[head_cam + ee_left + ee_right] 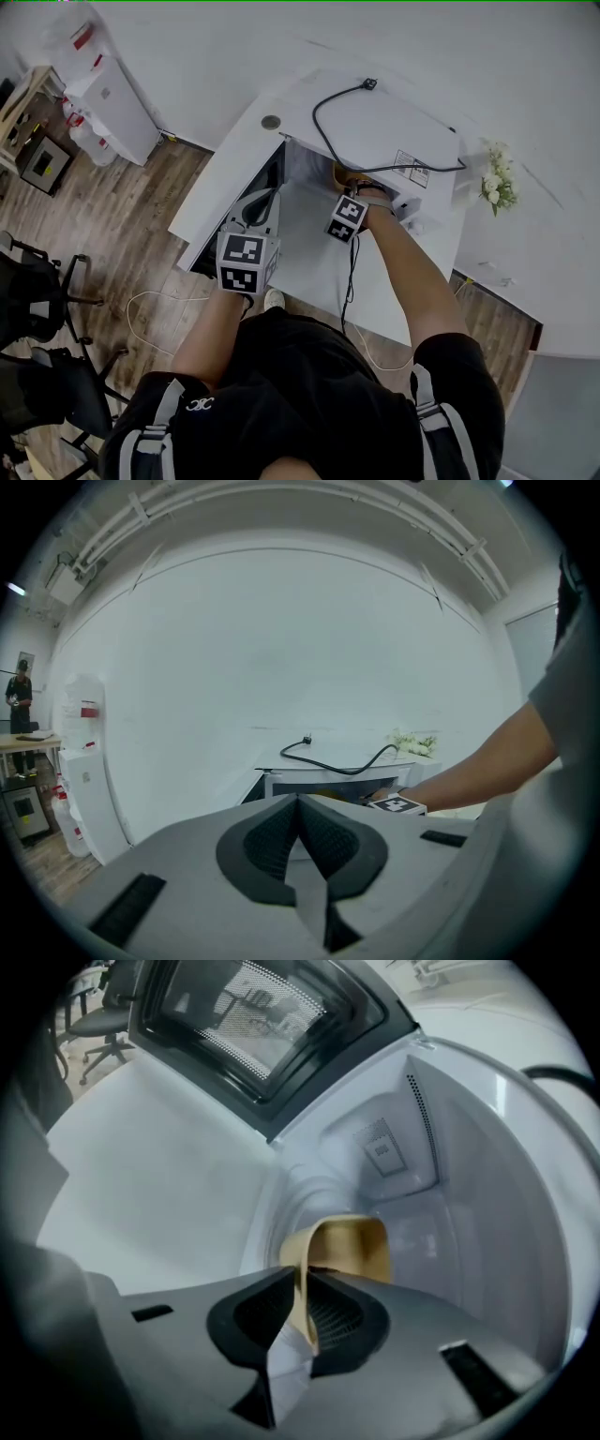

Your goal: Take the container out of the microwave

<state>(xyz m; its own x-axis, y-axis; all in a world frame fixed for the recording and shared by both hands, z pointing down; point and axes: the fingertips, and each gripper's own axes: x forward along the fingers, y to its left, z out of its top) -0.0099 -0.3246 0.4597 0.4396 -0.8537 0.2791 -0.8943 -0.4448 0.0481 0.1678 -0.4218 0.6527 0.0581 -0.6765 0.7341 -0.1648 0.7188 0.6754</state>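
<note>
The container [347,1246] sits inside the microwave [375,122], on the cavity floor close to the opening. Our right gripper [302,1283] is clamped on its near rim, with the thin wall pinched between the two ribbed pads. To do this step well, we judge that we should lift only a little to free the base. Then we draw straight back through the opening, keeping the rim level and clear of the open door [253,1016]. A one-sided grip on a thin wall could let the container tip or buckle, so a slow pull seems wise.

The container looks tan and matte, like paper or pulp, with a curved wall that bends where we hold it. The cavity walls are smooth, pale and glossy, and the door window is a dark mesh. Our left gripper [300,803] has its jaws together on nothing, held back in front of the microwave. A black cable [319,131] loops across the microwave's flat white top.
</note>
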